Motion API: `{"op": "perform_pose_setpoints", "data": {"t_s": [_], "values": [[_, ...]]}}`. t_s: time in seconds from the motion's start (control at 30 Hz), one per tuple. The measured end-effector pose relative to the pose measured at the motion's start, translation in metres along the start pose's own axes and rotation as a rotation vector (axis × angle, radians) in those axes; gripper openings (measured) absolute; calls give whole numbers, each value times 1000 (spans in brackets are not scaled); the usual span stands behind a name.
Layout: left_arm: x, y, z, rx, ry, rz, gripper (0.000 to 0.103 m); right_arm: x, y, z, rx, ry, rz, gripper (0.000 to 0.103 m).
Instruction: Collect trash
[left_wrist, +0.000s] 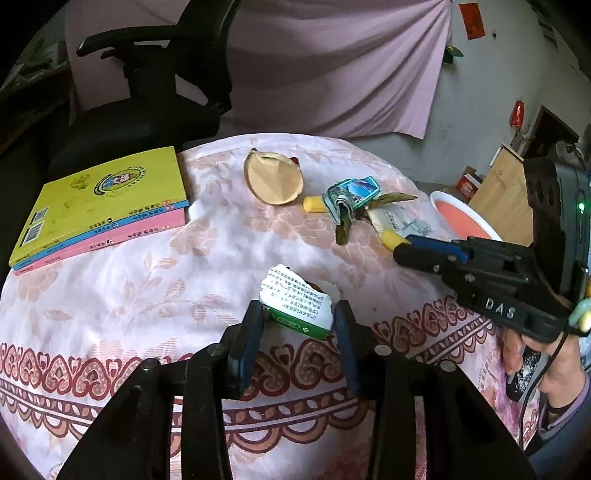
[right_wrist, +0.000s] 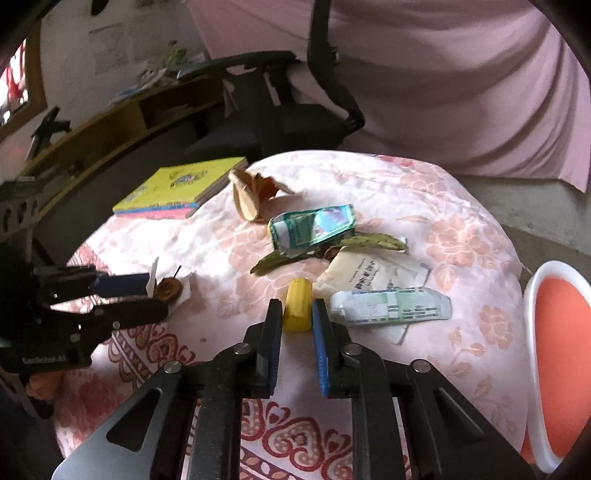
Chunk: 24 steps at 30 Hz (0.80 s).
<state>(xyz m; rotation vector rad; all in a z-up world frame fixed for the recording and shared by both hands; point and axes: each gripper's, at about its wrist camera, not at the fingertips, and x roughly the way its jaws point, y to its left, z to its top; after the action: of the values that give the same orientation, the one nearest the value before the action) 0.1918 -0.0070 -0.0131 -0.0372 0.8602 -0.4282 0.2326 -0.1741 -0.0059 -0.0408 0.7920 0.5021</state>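
A torn green carton (left_wrist: 295, 308) is pinched by the left tool (left_wrist: 299, 321). A yellow tube (right_wrist: 297, 304) is gripped by the right tool (right_wrist: 297, 314). Two books (left_wrist: 99, 206) are stacked left of the carton.

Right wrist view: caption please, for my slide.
Right gripper closes around a yellow cylinder amid table litter.

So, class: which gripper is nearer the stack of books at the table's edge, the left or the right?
Left. The left gripper, closed on a torn green-and-white carton, sits on the same side of the table as the stack of books. The right gripper, clamping a yellow cylinder, is across the table by the orange bowl.
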Motion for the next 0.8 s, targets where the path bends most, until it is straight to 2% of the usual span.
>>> {"op": "perform_pose_setpoints", "data": {"t_s": [0.33, 0.5, 0.6, 0.8], "values": [[-8, -2, 0, 3, -46, 17, 32, -9, -5, 1, 30, -42, 2, 14], [-20, 3, 7, -63, -77, -13, 32, -13, -9, 1, 49, -57, 4, 14], [-23, 5, 10, -89, -79, -12, 32, -14, -9, 0, 52, -58, 3, 14], [-19, -3, 10, -76, -57, -3, 33, -16, -9, -1, 49, -56, -1, 14]]}}
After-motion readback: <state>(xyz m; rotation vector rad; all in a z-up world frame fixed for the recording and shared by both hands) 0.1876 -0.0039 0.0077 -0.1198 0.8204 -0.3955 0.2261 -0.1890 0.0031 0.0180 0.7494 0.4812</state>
